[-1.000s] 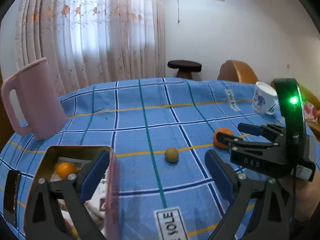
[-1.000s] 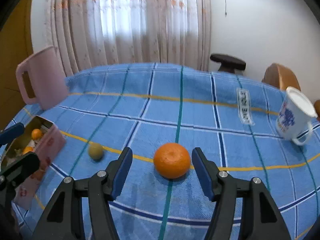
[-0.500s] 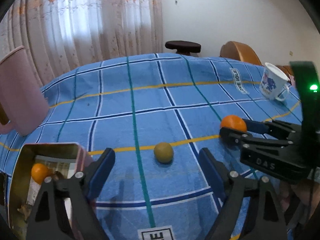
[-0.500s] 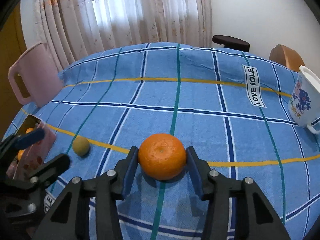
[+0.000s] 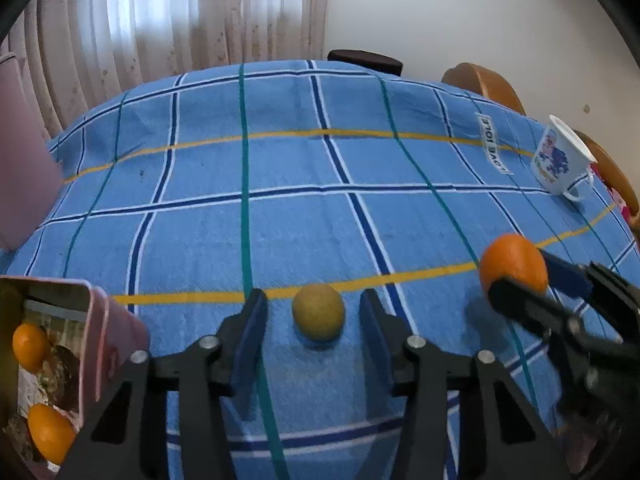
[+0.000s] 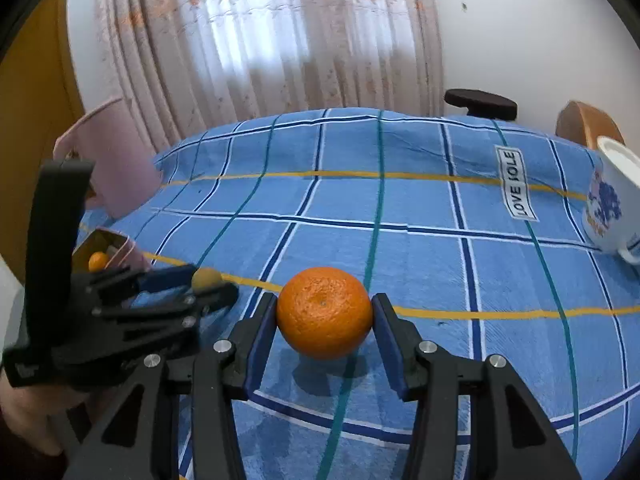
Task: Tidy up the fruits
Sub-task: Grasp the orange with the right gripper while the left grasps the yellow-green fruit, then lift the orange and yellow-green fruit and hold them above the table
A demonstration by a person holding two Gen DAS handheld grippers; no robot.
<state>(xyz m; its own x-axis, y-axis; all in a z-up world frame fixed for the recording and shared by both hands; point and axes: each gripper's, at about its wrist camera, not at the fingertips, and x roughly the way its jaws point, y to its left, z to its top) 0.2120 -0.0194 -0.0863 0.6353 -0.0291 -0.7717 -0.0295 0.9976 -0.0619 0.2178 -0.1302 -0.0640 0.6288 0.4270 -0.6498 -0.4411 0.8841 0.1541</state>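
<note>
At the lower centre of the left wrist view, your left gripper (image 5: pixel 313 320) straddles the small yellow-green fruit (image 5: pixel 318 312), which sits on the blue checked tablecloth (image 5: pixel 304 208) on a yellow stripe; the jaws are closing, with a gap showing on either side of the fruit, so nothing is held yet. At the lower centre of the right wrist view, your right gripper (image 6: pixel 325 330) is clamped on the orange (image 6: pixel 325 313), both blue pads against its flanks, the fruit resting on or just above the cloth. The pink box (image 5: pixel 96 344) at the lower left of the left view is open and already contains two oranges (image 5: pixel 30 347). Risks, as judged: the small fruit is round and smooth, so if the jaws meet it off-centre it may squirt forward and roll across the cloth. The two grippers work near each other, and your left one sits between the orange and the box, so carrying both fruits at once may cause a collision. The mug (image 6: pixel 612 208) at the right edge and the pink jug (image 6: pixel 108 160) at the left are well apart from the work.
</note>
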